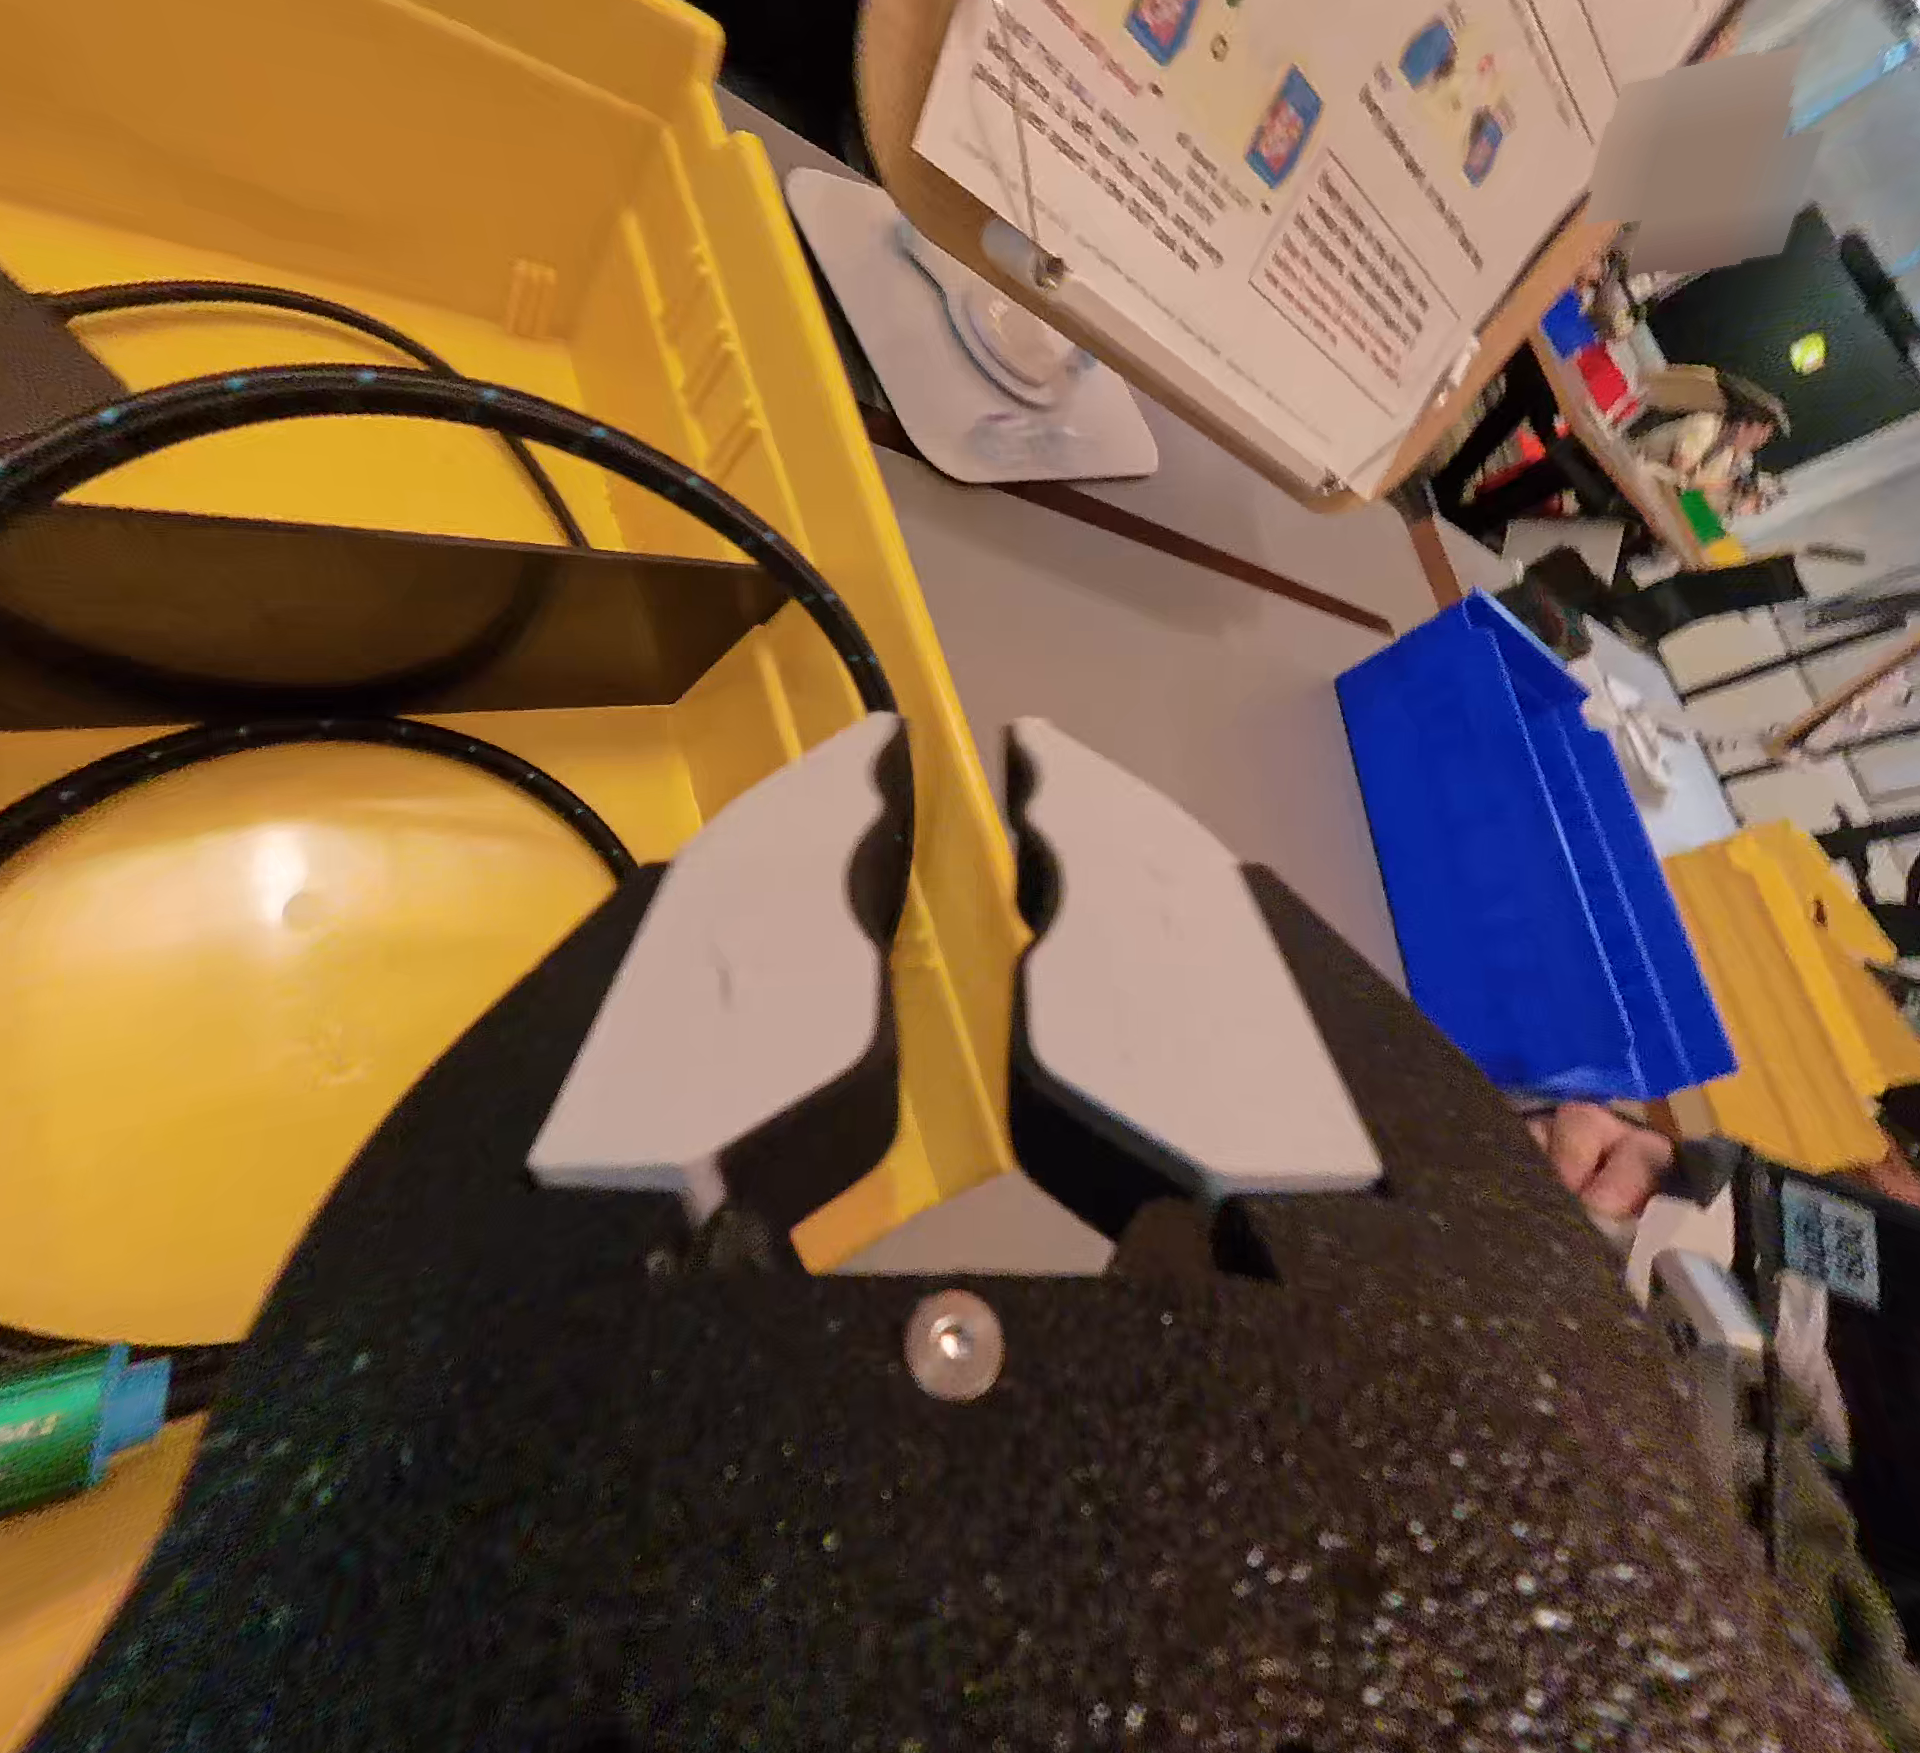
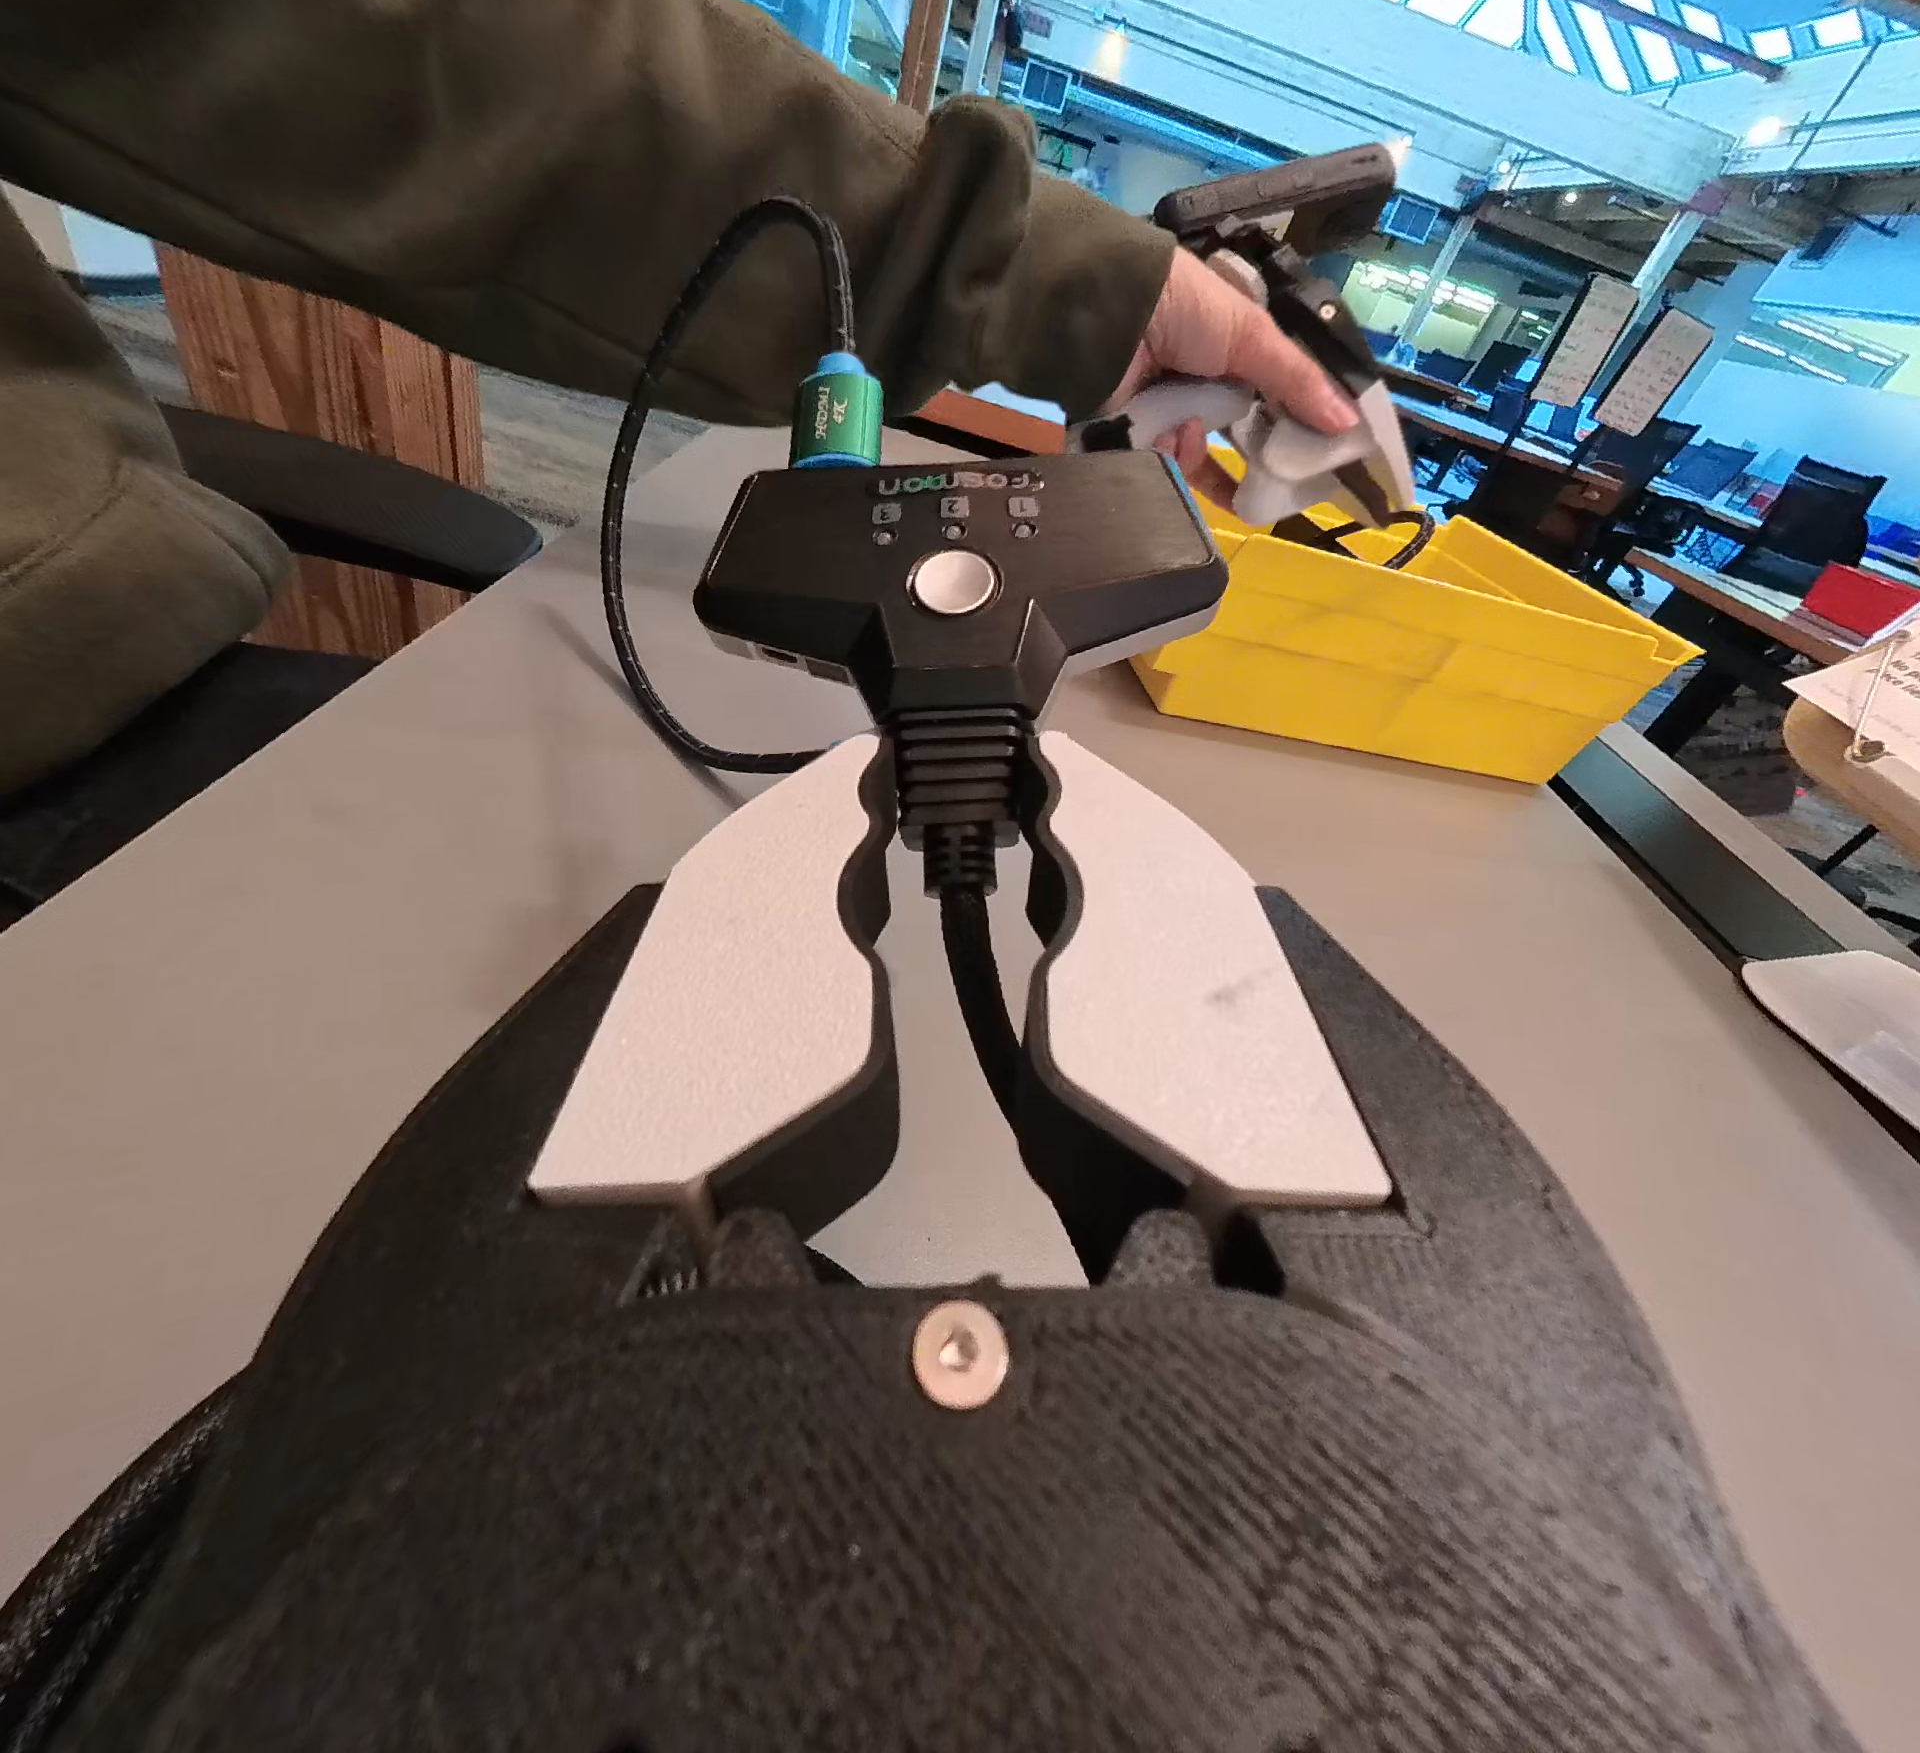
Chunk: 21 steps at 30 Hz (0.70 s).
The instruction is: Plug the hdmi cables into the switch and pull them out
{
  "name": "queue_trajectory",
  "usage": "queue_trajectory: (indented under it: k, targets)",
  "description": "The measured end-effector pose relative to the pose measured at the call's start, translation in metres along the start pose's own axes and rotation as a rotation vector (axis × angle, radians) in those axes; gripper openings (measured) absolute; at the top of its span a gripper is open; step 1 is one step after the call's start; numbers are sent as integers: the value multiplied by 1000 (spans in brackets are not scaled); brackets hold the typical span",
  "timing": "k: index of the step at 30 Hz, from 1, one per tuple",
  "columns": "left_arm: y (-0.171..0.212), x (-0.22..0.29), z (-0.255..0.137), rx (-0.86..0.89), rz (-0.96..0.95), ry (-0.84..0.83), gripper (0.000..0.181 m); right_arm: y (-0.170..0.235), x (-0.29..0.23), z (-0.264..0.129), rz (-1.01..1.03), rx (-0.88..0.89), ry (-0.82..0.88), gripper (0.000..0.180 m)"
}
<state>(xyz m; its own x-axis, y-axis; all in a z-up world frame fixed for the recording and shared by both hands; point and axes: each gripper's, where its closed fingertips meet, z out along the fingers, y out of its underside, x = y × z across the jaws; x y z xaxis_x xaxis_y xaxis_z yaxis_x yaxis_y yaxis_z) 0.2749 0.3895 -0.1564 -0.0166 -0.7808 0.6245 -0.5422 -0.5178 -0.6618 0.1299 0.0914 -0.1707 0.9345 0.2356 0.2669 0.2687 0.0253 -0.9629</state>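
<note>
My right gripper [image 2: 956, 768] is shut on the ribbed cable neck of the black HDMI switch [image 2: 956, 560] and holds it above the grey table [image 2: 312, 872]. A green HDMI plug [image 2: 836, 415] sits in a port on the switch's far side, and its black braided cable [image 2: 623, 560] loops down to the left. My left gripper [image 1: 956, 747] hovers over the yellow bin [image 1: 520, 145], jaws a little apart, with a black braided cable [image 1: 727, 498] running along its left finger's inner edge. Another green plug [image 1: 62, 1423] lies in the bin.
A black divider [image 1: 364, 602] crosses the yellow bin. A blue bin [image 1: 1507, 872] and another yellow bin [image 1: 1787, 976] stand to the right. A paper sheet on a wooden stand [image 1: 1247, 93] rises behind. A person's green sleeve [image 2: 520, 93] reaches across above the switch to the left gripper [image 2: 1387, 498].
</note>
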Motion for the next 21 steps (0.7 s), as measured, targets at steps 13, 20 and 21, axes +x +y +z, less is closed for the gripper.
queue_trajectory:
  k: [13,20,21]
  targets:
    - [-14,1,15,145,-127,74,6,-1,0,-1,-1,11,-2,22]
    - [-24,78,-50,169,560,103,6,-5,-1,-4,3,40,-11,22]
    - [-16,99,-62,148,706,161,6,-5,-1,-5,4,47,-11,22]
